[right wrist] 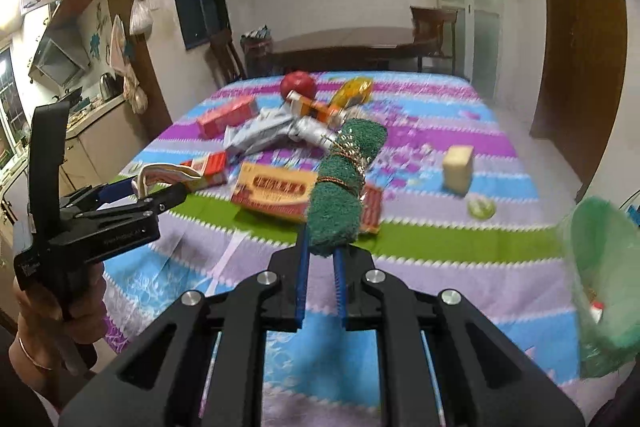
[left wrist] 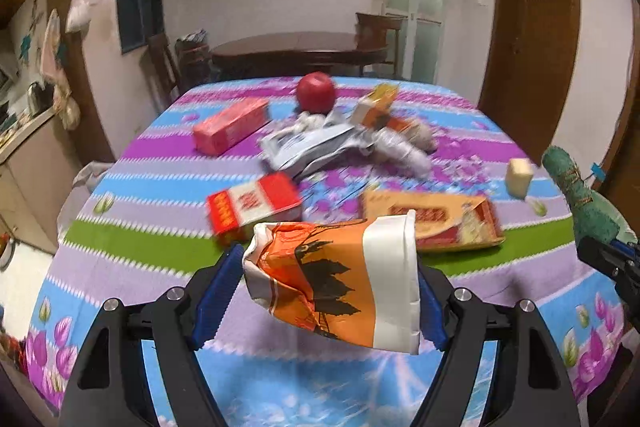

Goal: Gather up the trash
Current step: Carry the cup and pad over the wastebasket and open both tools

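The left gripper (left wrist: 332,283) was clamped on a crumpled orange-and-white paper cup (left wrist: 336,279), its blue pads pressing the cup's two ends, and the cup hung above the near edge of the flowered tablecloth (left wrist: 132,275), clear of the cloth. The right gripper (right wrist: 322,283) had its jaws drawn tight on the lower end of a rolled green scouring pad (right wrist: 344,183) bound with thin gold wire, which stuck up and away from the fingers over the same near edge. Beyond the cup, toward the middle of the tablecloth, lay a red-and-white box (left wrist: 252,205) and, beside it, a flat orange carton (left wrist: 436,223); farther back sat a silvery foil wrapper (left wrist: 316,147), a pink box (left wrist: 232,125), a small orange-and-white carton (left wrist: 376,105) and a red apple (left wrist: 315,91) near the far edge. A pale yellow block (left wrist: 519,177) stood alone toward the cloth's right side. In the right wrist view a green plastic bag (right wrist: 600,279) hung open off the cloth's near right corner, and a hand (right wrist: 48,311) held the left tool off its near left corner.
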